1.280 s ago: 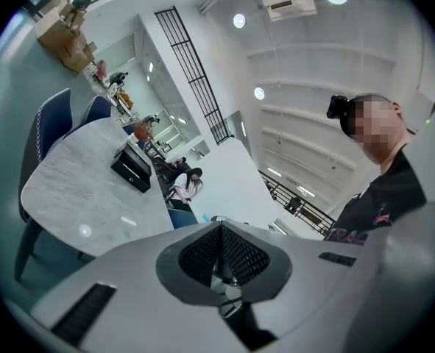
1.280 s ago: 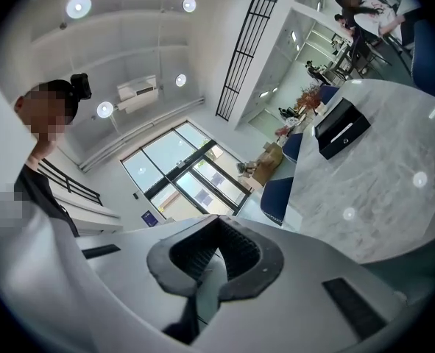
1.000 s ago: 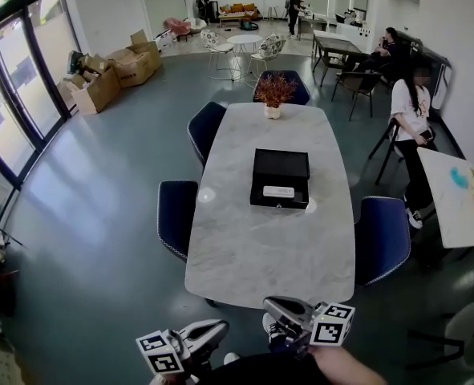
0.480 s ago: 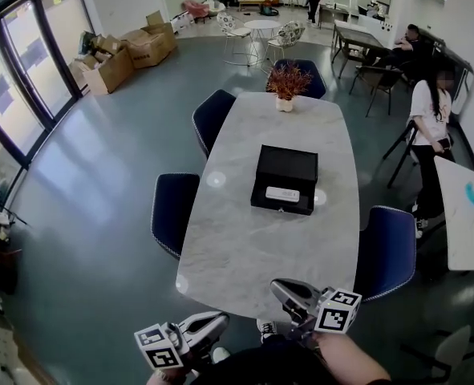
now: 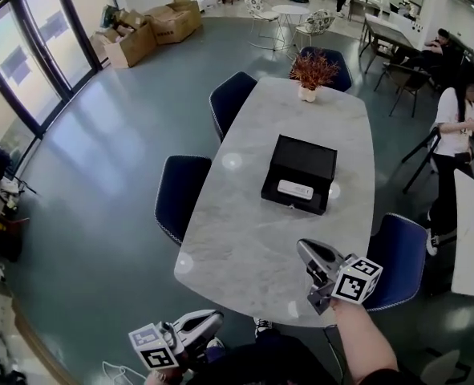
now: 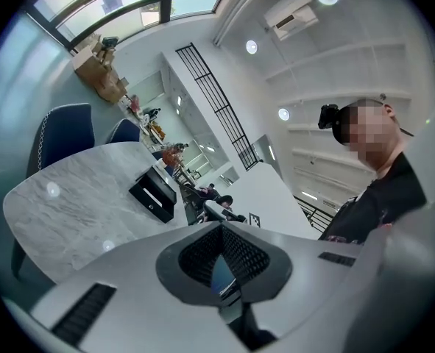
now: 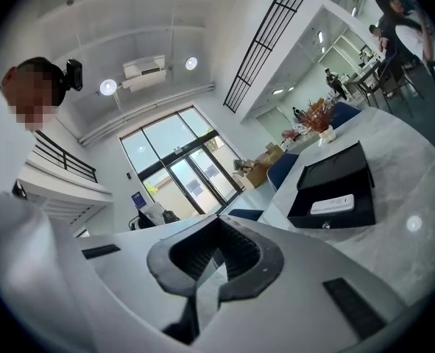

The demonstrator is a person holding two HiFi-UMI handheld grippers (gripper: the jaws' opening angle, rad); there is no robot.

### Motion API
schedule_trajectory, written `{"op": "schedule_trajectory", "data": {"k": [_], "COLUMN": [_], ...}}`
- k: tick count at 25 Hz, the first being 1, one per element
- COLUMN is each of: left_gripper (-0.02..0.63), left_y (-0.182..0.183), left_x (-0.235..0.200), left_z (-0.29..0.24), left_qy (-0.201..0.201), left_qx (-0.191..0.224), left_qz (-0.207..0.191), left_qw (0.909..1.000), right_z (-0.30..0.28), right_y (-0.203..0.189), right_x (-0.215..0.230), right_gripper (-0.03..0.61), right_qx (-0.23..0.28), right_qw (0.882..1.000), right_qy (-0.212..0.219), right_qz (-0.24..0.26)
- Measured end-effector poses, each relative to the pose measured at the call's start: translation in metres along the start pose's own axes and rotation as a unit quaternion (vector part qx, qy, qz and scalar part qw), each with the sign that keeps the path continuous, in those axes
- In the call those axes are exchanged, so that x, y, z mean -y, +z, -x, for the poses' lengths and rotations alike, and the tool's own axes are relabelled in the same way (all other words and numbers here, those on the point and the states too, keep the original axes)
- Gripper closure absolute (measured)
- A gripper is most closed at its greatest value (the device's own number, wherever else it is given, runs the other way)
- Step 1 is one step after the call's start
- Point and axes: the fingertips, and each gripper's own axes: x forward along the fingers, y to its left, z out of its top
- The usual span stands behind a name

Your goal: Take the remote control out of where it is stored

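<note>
We find right gripper [image 5: 306, 249] and left gripper [image 5: 218, 318] pressed together, empty; unopened, they could shove the slim white remote control [image 5: 295, 189] ahead inside its black box [image 5: 305, 157].

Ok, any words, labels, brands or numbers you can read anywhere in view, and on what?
No text can be read in any view.
Remote control in the black box: button print too small.
Cardboard boxes: print too small.
Blue sign by the glass doors: blurred.
Marker cubes: square patterns, no letters.
</note>
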Motion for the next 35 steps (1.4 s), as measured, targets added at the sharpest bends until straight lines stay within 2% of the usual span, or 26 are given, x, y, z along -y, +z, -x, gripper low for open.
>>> {"op": "schedule_trajectory", "data": {"k": [6,11,13,15,19,23,26,28,33,35], "left_gripper": [0.606,0.606,0.606,0.606,0.606,0.606,0.606,0.606,0.606,0.606], "left_y": [-0.002,0.003,0.003,0.003,0.003,0.002,-0.001,-0.003,-0.004,-0.007], "left_x": [-0.006,-0.010,-0.011,-0.013,-0.015,-0.016,-0.020,-0.023,-0.026,-0.029], "left_z": [0.001,-0.001,-0.003,-0.004,-0.004,-0.005,-0.008,-0.010,-0.006,-0.004], "left_qy": [0.023,0.032,0.035,0.037,0.043,0.047,0.053,0.055,0.066,0.071], "left_qx": [0.015,0.031,0.034,0.037,0.038,0.041,0.041,0.042,0.049,0.053], "left_qz": [0.005,0.012,0.012,0.014,0.019,0.024,0.027,0.029,0.035,0.040], "left_qw": [0.9996,0.9989,0.9987,0.9985,0.9982,0.9978,0.9974,0.9972,0.9960,0.9953], "right_z": [-0.018,-0.037,-0.046,-0.055,-0.072,-0.083,-0.090,-0.094,-0.102,-0.104], "right_y": [0.030,0.054,0.057,0.057,0.057,0.053,0.045,0.038,0.028,0.026], "right_x": [0.063,0.116,0.147,0.177,0.214,0.236,0.251,0.263,0.281,0.284], "right_gripper": [0.572,0.572,0.572,0.572,0.572,0.572,0.572,0.572,0.569,0.540], "right_qx": [-0.028,-0.087,-0.125,-0.168,-0.228,-0.289,-0.344,-0.370,-0.403,-0.413], "right_qw": [0.997,0.983,0.971,0.954,0.926,0.898,0.865,0.848,0.824,0.819], "right_qy": [-0.043,-0.108,-0.135,-0.162,-0.196,-0.200,-0.195,-0.191,-0.196,-0.191], "right_qz": [0.054,0.117,0.151,0.188,0.230,0.266,0.310,0.327,0.345,0.349]}}
